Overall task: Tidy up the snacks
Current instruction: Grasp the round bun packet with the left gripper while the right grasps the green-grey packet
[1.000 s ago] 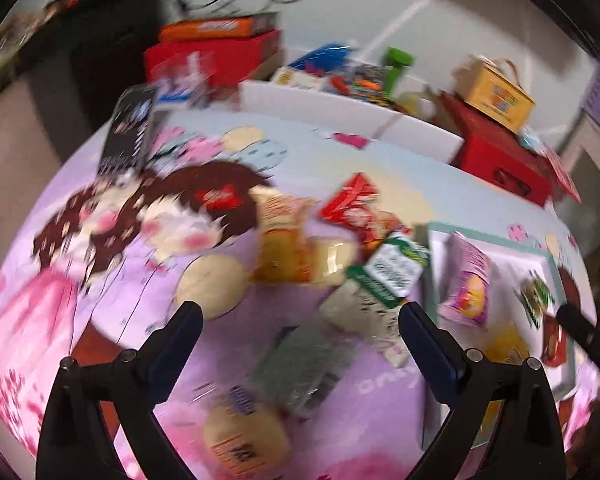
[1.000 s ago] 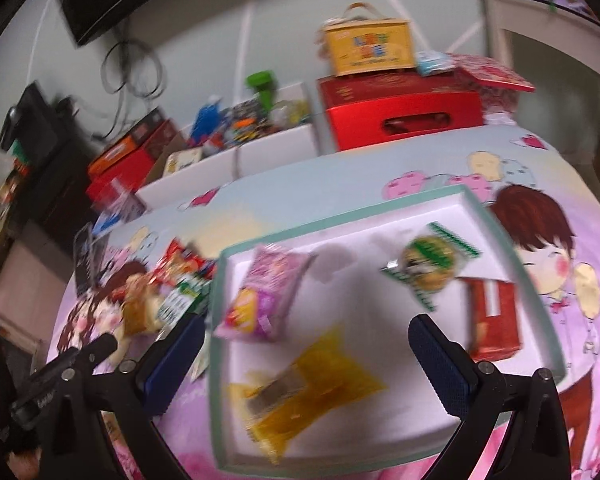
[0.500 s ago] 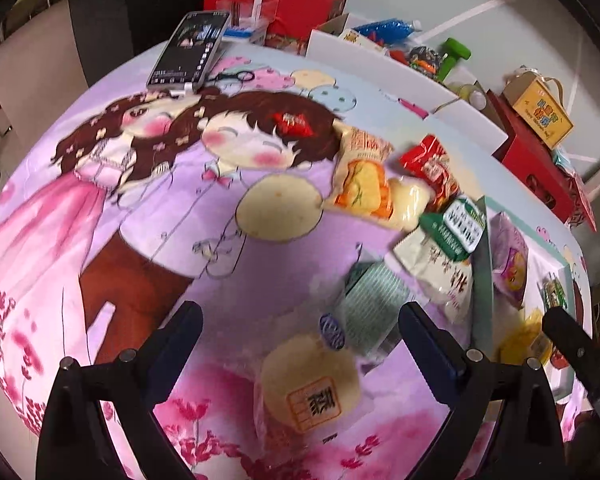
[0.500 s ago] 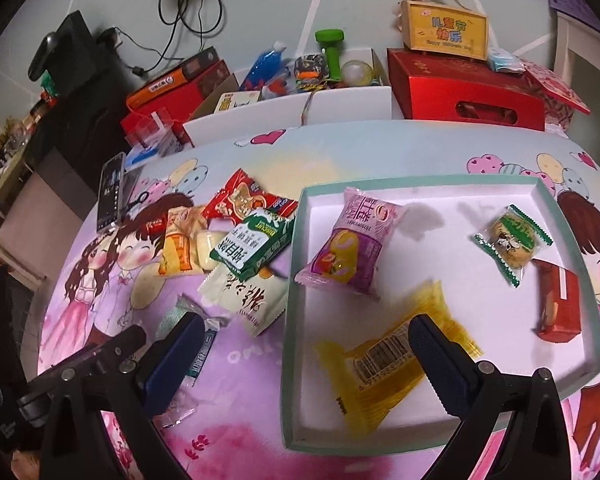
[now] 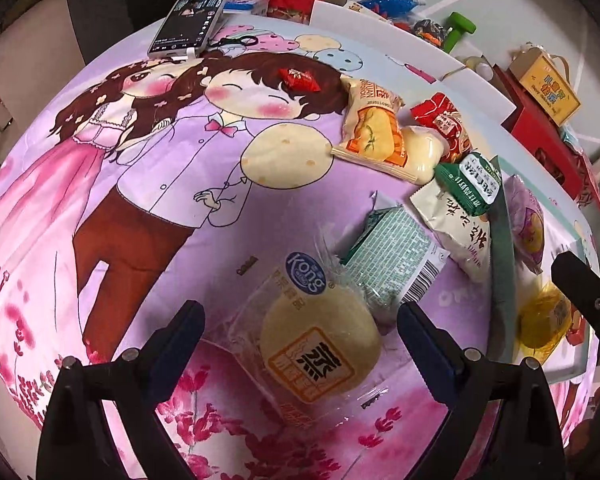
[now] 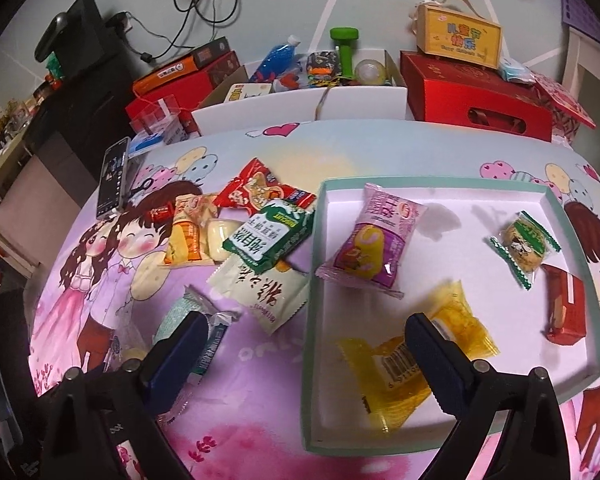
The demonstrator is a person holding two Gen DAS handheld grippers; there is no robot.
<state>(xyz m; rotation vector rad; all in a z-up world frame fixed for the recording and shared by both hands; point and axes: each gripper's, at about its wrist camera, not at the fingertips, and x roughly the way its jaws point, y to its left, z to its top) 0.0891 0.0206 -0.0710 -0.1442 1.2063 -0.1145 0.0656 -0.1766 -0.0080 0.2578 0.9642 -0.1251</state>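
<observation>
My left gripper is open, low over a clear-wrapped round bun that lies between its fingers on the cartoon cloth. A pale green packet lies just beyond it. More loose snacks lie further off: an orange bag, a red bag, a green packet. My right gripper is open and empty over the near left edge of the white tray. The tray holds a purple pack, a yellow pack, a cookie and a red box.
A phone lies at the cloth's far left edge. White boxes of odds and ends, red boxes and a yellow carton stand behind the table. Bare cloth lies to the left.
My left gripper has come down and forward, so the bun now sits between its fingers. My right gripper has moved left, from over the tray to its left edge.
</observation>
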